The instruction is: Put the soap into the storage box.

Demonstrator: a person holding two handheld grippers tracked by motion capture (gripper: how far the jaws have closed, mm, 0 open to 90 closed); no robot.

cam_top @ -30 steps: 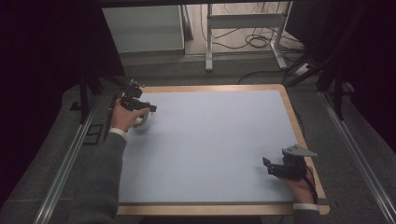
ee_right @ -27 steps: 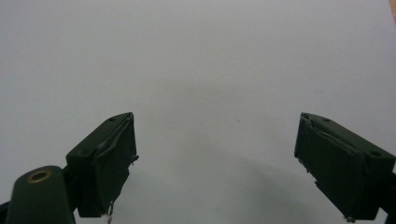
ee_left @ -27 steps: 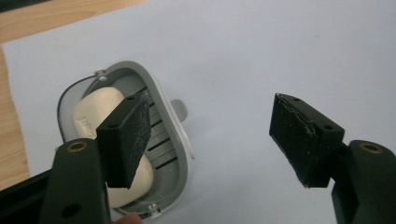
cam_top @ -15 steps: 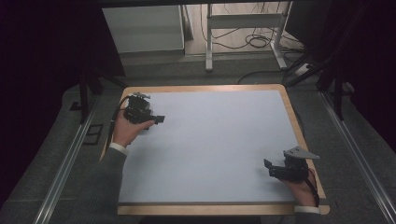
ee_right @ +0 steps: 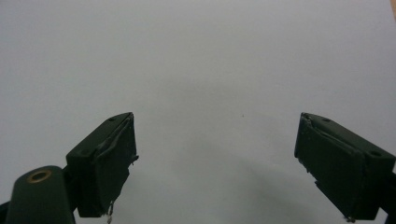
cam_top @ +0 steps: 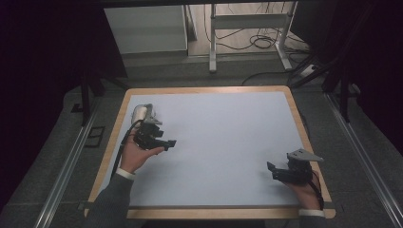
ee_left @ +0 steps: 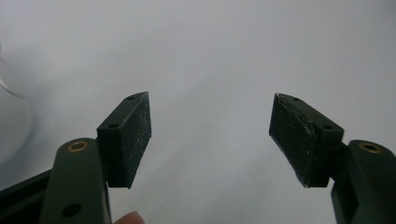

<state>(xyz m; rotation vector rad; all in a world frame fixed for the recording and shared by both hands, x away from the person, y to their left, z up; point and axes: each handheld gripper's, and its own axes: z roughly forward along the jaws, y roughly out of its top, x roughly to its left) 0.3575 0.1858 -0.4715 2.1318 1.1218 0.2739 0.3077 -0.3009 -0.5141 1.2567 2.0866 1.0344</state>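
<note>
Up on the high view, the table sits pale grey-blue inside a wooden rim, and both hands are in from the six o'clock edge. The left gripper is over at about nine o'clock on the board, held in the person's left hand, its black jaws pointing across toward three o'clock. Just beyond it, toward eleven o'clock and near the board's left rim, lies a small whitish object — too small and blurred to say what it is, and whether it touches the gripper's body cannot be told from here.

Switch to the left gripper view: the left gripper has its jaws standing well apart, nothing between them, only bare table surface beyond. A fingertip peeks in at six o'clock, and a faint curved, glassy edge shows at nine o'clock, out of focus.

Down at about four o'clock on the board, the right gripper rests low with its grey three-cornered plate on top, jaws aimed toward nine o'clock. In the right gripper view the right gripper is spread wide too — empty gap, plain table ahead, pads scuffed and frayed at the edges.
</note>
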